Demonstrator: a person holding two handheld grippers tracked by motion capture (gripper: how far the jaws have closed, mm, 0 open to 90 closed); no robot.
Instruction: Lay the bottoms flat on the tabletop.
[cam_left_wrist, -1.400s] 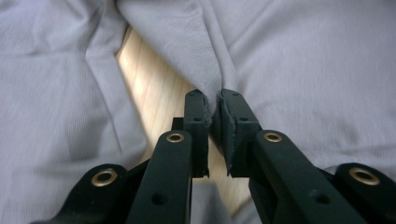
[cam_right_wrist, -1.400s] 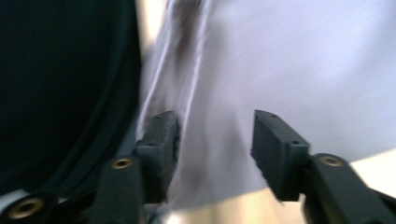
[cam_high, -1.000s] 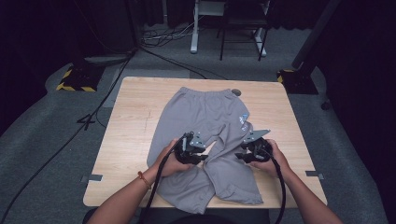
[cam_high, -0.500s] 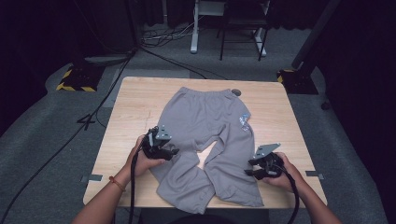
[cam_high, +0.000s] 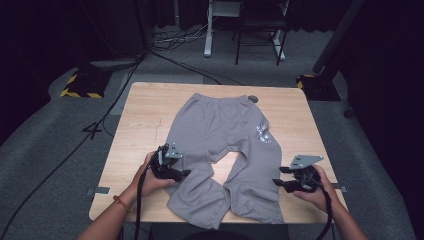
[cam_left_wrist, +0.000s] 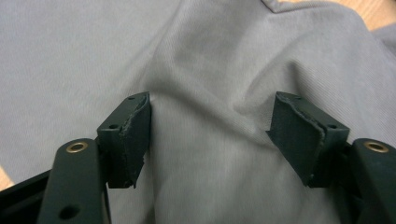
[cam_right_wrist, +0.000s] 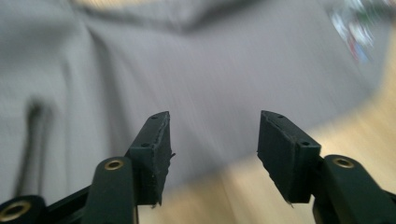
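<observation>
Hovering spread-fingered, left gripper (cam_high: 184, 173) sits over the grey sweatpants' (cam_high: 220, 130) near leg; right gripper (cam_high: 278, 183), fingers apart too, beside the other.

A light wooden table (cam_high: 140, 125) carries grey sweatpants (cam_high: 227, 145) spread flat, waistband at its far edge.

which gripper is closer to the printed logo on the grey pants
Right. The right gripper sits off the pant leg's outer edge, just below the logo; the left gripper is across the pants, on the other leg.
</observation>
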